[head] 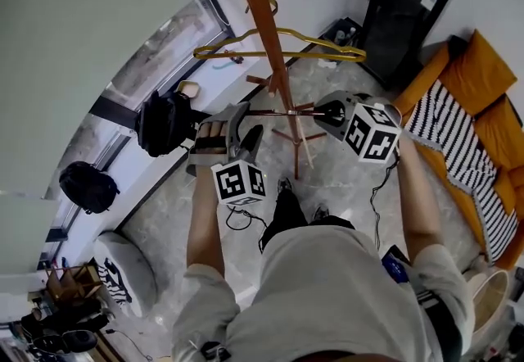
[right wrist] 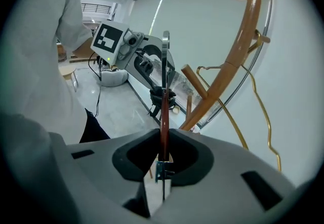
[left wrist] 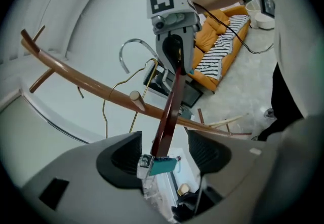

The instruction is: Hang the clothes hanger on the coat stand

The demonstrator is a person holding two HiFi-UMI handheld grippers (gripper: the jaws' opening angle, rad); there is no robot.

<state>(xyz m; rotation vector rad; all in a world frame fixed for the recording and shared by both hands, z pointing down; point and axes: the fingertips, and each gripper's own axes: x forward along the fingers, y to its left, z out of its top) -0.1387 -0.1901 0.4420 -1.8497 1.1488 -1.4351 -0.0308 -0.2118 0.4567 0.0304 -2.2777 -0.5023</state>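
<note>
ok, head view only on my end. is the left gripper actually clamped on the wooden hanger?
Observer: No. In the left gripper view the left gripper is open. The hanger passes between its jaws, with a gap at each pad.
Operator: so what's holding it?
Observer: The right gripper. Its own view shows the jaws shut on the hanger's bar, with a pad pressing on each side.
</note>
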